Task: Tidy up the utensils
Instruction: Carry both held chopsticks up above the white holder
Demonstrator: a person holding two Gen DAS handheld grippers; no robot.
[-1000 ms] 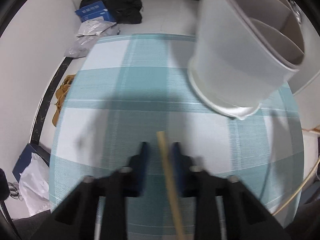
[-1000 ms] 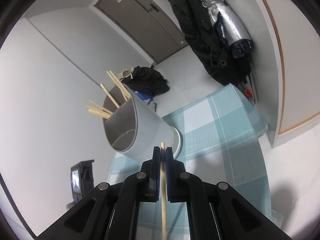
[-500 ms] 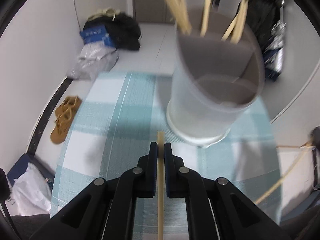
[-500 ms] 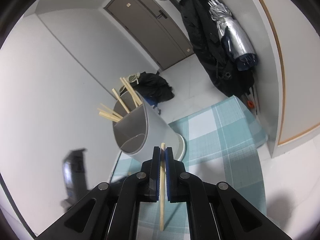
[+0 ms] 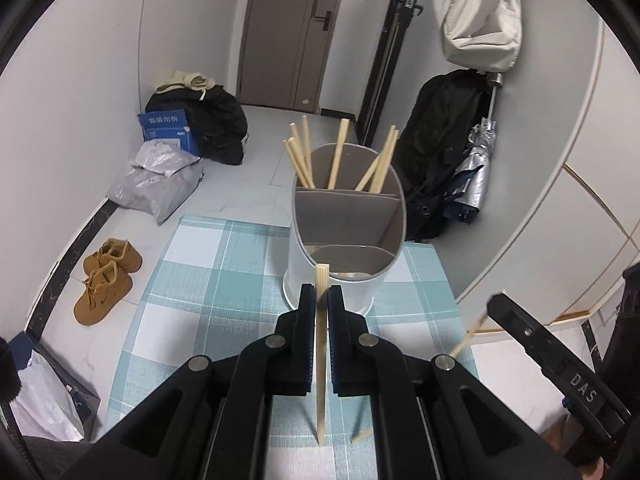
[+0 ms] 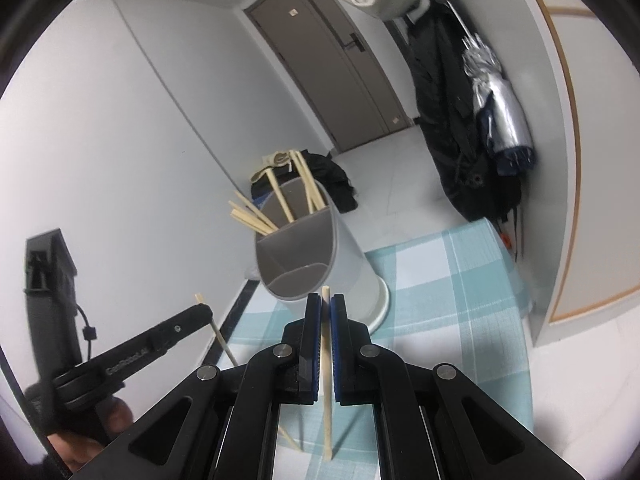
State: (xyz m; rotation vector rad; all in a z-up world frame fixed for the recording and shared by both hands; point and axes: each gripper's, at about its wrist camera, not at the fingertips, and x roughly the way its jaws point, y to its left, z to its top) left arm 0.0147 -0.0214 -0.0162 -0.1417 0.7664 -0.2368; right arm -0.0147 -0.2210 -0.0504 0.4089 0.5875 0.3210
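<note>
Only leftward — tan shoes (image 5: 107,280) — floor.

Teal-and-white checked tablecloth (image 5: 208,280), white utensil holder (image 5: 320,280) upright on it, perhaps one loose chopstick (image 5: 362,435).

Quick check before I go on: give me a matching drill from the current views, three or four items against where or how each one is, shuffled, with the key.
Items:
1. left gripper
2. utensil holder
3. brown shoes
4. folded umbrella

States or places:
A. on the floor, left of the cloth
B. leaning by the wall, right
C. shut on a chopstick
D. standing on the checked cloth

Pairs: 1-C, 2-D, 3-A, 4-B
</note>
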